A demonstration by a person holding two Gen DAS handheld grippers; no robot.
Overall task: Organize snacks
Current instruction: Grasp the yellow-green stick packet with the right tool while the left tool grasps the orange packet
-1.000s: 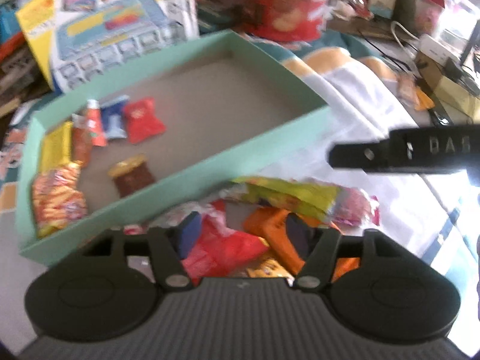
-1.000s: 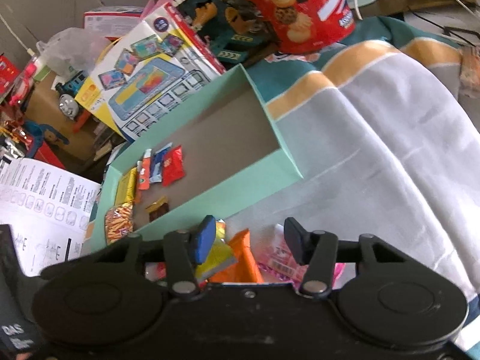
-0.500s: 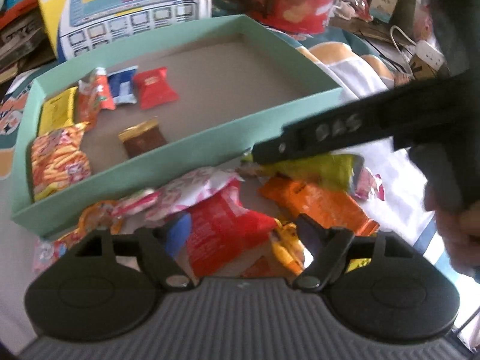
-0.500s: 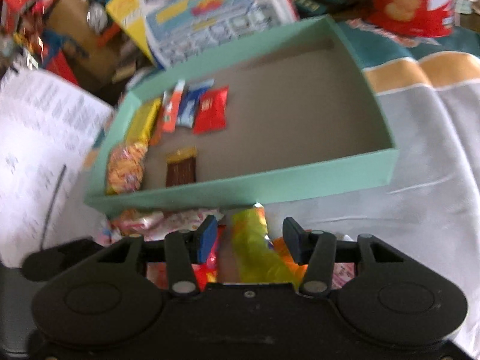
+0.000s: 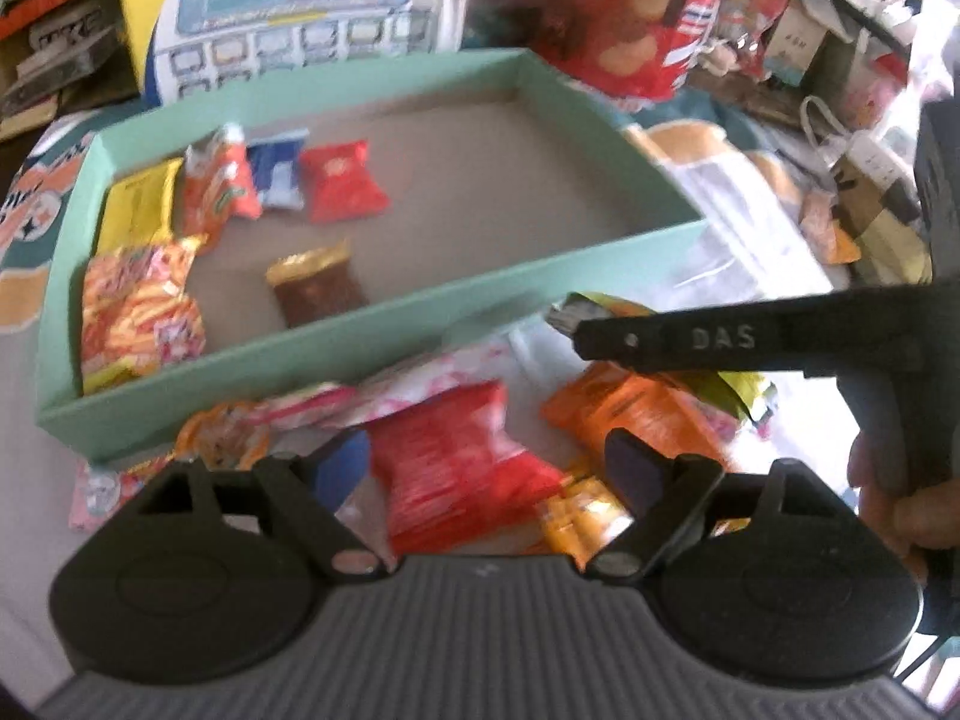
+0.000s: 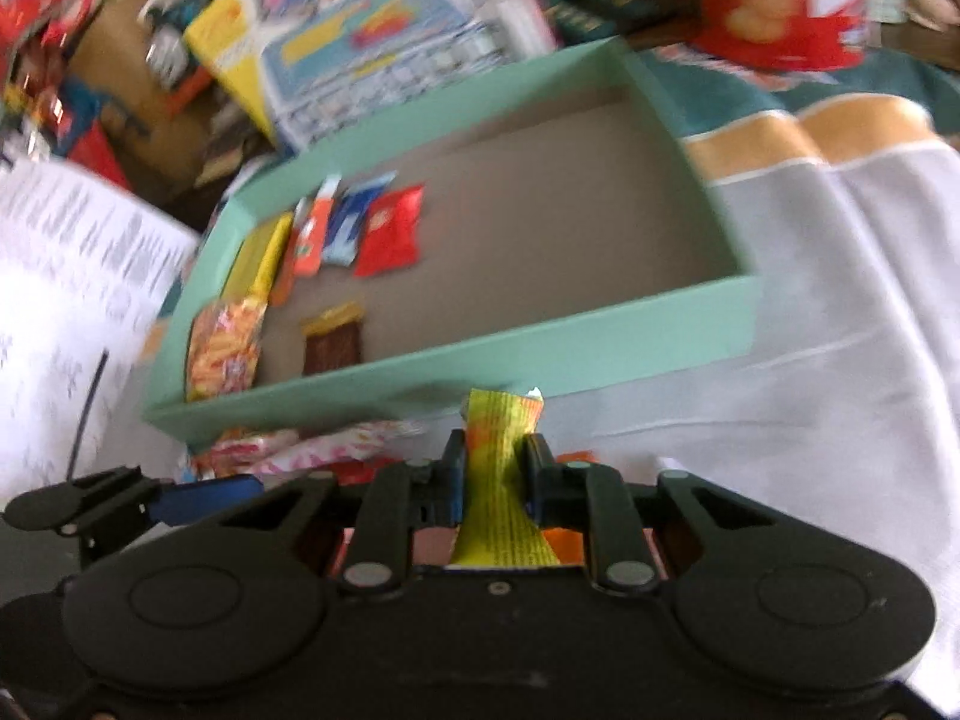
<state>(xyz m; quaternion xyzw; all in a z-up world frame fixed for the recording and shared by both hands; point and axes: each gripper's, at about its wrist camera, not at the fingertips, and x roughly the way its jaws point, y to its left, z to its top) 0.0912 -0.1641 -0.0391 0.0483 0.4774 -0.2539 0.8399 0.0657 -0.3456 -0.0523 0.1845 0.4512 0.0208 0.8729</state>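
The right hand-held gripper [image 6: 495,468] pinches a yellow-green snack pack [image 6: 501,480] between its 2 fingers, and the top of the pack sticks up past the fingertips. It hangs just in front of the near wall of the green box [image 6: 540,354], outside the box. The left hand-held gripper [image 5: 489,465] has its fingers spread wide and holds nothing. It hovers over a pile of loose snacks that lie on the gray and white cloth [image 6: 840,330] in front of the box. In the pile, a red bag [image 5: 462,468] sits between the left fingers, an orange bag [image 5: 630,414] lies to its right, and a pink and white wrapper [image 5: 420,384] lies close to the box wall. In the left view, the right hand-held gripper shows from the side as a black bar over the orange bag. Inside the box, 6 snacks lie at the left end: a yellow pack [image 5: 138,207], an orange pack [image 5: 219,192], a blue pack [image 5: 276,174], a red pack [image 5: 345,180], a brown bar [image 5: 315,291] and a big orange and yellow bag [image 5: 138,312]. The right end of the box shows only its brown floor. Behind the box stand a toy box with a blue picture [image 6: 384,36] and a red cookie tin [image 6: 780,0].
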